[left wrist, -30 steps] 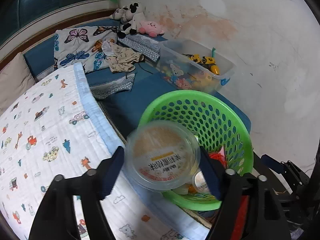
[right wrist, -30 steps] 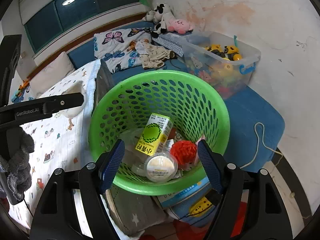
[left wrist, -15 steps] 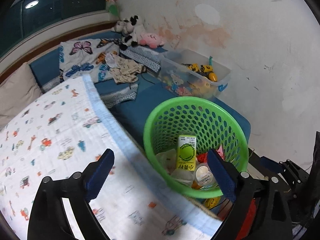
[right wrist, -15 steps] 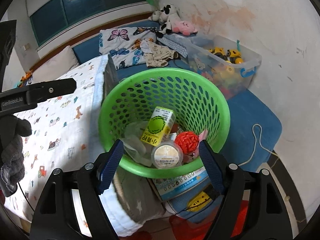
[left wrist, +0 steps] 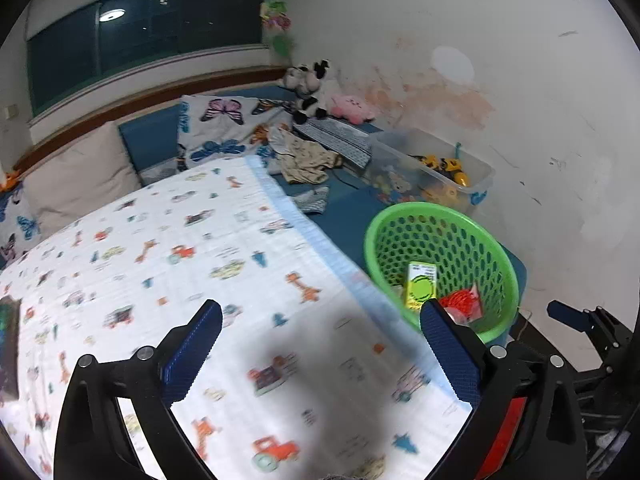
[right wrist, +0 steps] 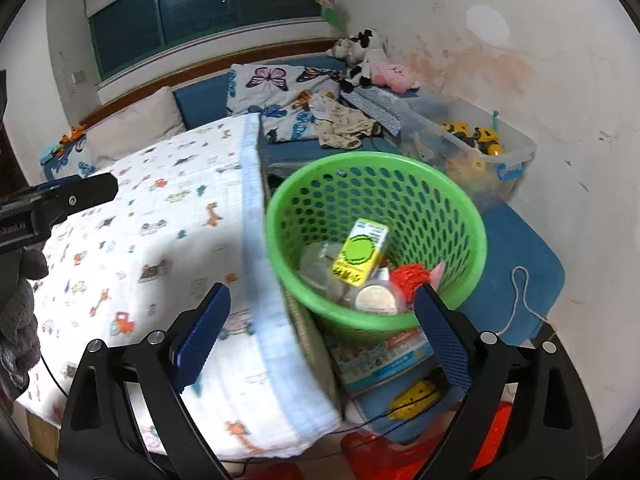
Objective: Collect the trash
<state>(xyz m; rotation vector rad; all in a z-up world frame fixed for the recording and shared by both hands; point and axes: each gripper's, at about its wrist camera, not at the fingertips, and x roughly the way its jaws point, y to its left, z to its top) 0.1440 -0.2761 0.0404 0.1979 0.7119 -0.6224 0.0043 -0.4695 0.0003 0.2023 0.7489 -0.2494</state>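
A green perforated basket point(right wrist: 320, 184) stands beside the bed and holds a yellow-green drink carton point(right wrist: 360, 252), a clear lidded cup point(right wrist: 376, 300), a red net wad point(right wrist: 410, 276) and clear plastic. It also shows in the left wrist view point(left wrist: 404, 216), with the carton point(left wrist: 420, 288). My left gripper point(left wrist: 320, 340) is open and empty above the printed blanket point(left wrist: 180, 248), left of the basket. My right gripper point(right wrist: 322, 320) is open and empty, just in front of the basket's near rim.
A clear bin of toys point(right wrist: 480, 144) stands against the stained wall. Pillows, clothes and plush toys point(right wrist: 368, 60) lie at the bed's head. A dark flat object point(left wrist: 8, 344) lies on the blanket at far left. Boxes and a red stool point(right wrist: 400, 452) sit below the basket.
My left gripper opened and let the clear cup drop into the basket, then pulled back left over the blanket. My right gripper drew back slightly from the basket.
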